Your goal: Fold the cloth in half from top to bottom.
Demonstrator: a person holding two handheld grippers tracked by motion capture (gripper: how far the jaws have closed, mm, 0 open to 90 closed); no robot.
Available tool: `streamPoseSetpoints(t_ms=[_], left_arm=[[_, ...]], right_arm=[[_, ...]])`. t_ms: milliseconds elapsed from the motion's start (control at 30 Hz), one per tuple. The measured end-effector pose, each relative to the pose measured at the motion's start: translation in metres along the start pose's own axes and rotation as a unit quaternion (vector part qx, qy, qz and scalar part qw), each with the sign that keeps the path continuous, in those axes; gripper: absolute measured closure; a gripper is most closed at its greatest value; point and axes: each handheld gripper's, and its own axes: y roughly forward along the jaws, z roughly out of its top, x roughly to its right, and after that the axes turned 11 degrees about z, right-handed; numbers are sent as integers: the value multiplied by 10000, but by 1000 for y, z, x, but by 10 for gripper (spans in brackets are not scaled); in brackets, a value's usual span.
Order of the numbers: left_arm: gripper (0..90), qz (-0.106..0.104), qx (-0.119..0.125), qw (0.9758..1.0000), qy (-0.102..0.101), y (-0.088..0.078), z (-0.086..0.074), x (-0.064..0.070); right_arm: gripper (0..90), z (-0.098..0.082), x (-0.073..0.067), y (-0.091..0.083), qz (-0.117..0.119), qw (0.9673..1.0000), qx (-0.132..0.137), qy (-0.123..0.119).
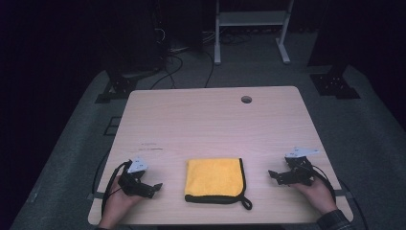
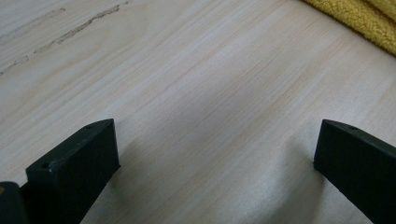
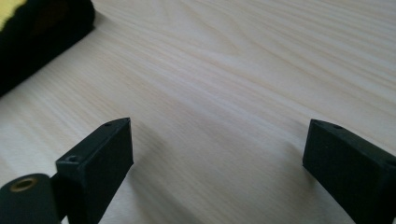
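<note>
A folded yellow cloth with a black hem and a small black loop at its near right corner lies near the front middle of the light wooden table. My left gripper rests low on the table to the cloth's left, pointing toward it, open with bare wood between its jaws. A corner of the yellow cloth shows at the top right of the left gripper view. My right gripper sits to the cloth's right, also open over bare wood. The cloth's black hem shows at the upper left there.
A round cable hole sits near the table's far edge. Faint scuff marks lie on the left half of the top. Beyond the table stand a white frame, dark stands and cables on the grey floor.
</note>
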Motion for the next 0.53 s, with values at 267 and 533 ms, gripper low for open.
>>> streamPoseSetpoints(t_ms=[267,533], left_arm=[[0,-36,230,9997,-23,0,-6,-4],[0,-36,232,9997,-24,1,-6,-4]], right_arm=[[27,-3,2,2,-79,9999,32,-111],[27,-3,2,1,-78,9999,33,-109]])
